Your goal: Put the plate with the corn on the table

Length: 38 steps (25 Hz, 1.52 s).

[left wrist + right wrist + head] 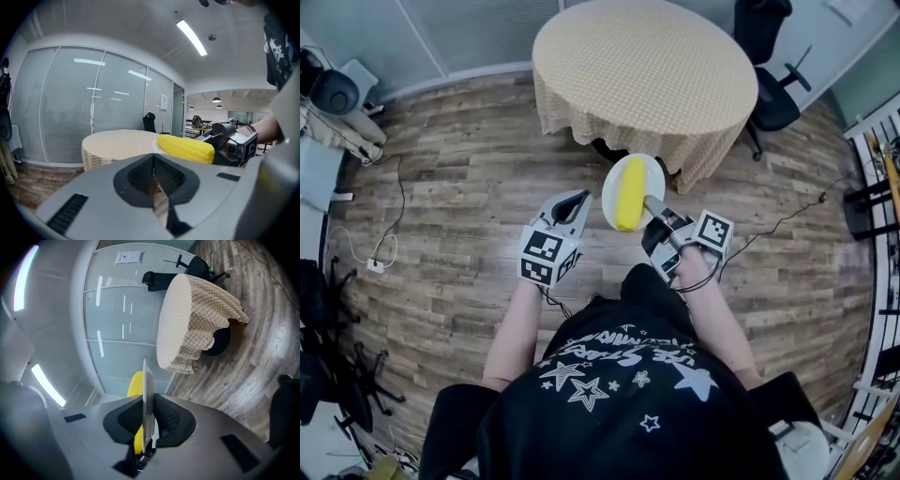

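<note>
A white plate [648, 177] with a yellow corn cob [628, 194] on it hangs in the air over the wooden floor, short of the round table [643, 68]. My right gripper [654, 208] is shut on the plate's near rim; in the right gripper view the plate [146, 399] shows edge-on between the jaws, with the corn [136, 383] on its left. My left gripper [576, 202] is beside the plate on the left, jaws shut on nothing. The left gripper view shows the corn [185, 147], the right gripper [220, 138] and the table [119, 143].
The table wears a beige checked cloth and stands bare. A black office chair [769, 70] sits at its right side. Cables [386, 246] trail over the floor at the left, and dark gear [328, 370] stands at the left edge. Glass partitions [89, 108] lie behind the table.
</note>
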Motion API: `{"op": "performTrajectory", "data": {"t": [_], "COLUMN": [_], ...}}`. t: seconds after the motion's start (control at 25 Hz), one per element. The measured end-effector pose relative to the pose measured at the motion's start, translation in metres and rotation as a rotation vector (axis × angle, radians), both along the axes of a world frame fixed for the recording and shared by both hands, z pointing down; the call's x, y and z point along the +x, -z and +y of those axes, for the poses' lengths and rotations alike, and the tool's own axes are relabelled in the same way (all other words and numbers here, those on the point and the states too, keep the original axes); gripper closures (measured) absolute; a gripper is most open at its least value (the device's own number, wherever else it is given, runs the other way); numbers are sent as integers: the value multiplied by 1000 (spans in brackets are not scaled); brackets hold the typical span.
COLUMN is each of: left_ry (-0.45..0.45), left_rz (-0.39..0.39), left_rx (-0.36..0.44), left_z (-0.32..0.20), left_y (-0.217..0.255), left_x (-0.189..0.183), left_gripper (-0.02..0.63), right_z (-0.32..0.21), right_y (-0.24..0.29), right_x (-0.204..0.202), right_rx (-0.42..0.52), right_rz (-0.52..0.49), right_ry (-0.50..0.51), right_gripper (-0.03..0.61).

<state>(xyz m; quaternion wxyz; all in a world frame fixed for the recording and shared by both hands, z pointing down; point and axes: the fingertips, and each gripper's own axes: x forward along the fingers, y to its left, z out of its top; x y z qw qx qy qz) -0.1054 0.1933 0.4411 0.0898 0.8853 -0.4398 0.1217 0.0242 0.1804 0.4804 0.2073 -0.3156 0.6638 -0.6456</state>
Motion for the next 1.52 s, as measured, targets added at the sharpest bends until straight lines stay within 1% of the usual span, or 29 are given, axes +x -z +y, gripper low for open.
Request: {"op": "performTrajectory", "data": {"t": [0.24, 0.48, 0.64, 0.84, 1.12, 1.32, 1.52], "left_ry": [19, 55, 62, 103, 128, 180, 211], "left_rz": [-3, -20, -37, -48, -63, -55, -64], "left_rx": [9, 3, -1, -13, -34, -37, -34], "left_z": [-18, -60, -98, -150, -202, -234, -249], "left_y": [0, -8, -11, -12, -11, -12, -15], "left_x": [-7, -8, 3, 15, 44, 52, 62], "left_gripper": [606, 606, 606, 606, 606, 606, 606], "right_z": [-20, -65, -109, -167, -234, -267, -285], "right_y": [-4, -11, -15, -14, -7, -15, -21], "right_x": [-1, 0, 11, 28, 57, 68, 73], "right_rx": [-2, 10, 11, 21, 31, 42, 30], "right_rz": [-20, -45, -53, -37, -50, -37, -49], "right_ry": [2, 35, 55, 85, 122, 152, 182], "right_gripper": [529, 529, 529, 529, 529, 529, 529]}}
